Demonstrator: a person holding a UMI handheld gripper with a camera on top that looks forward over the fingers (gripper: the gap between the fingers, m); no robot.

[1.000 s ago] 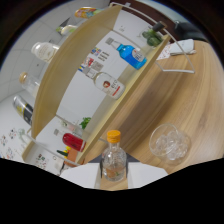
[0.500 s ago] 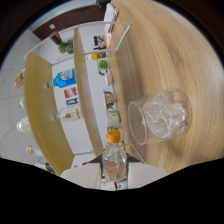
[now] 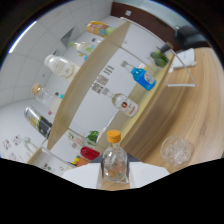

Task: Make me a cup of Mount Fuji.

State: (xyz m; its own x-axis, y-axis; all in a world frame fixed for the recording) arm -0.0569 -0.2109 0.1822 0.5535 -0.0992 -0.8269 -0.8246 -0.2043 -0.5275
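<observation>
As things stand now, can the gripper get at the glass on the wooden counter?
Probably not yet: the fingers are shut on the orange-capped bottle. The glass stands apart beside it on the counter, with nothing between.

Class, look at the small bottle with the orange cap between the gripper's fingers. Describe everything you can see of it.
The small bottle is clear, glass or plastic by its look, with an orange cap on and a short neck. Its rounded body shows amber liquid low down. It stands upright in the view, gripped between the gripper's two white fingers, which press on its sides. Behind it lie the wooden counter and shelves.
</observation>
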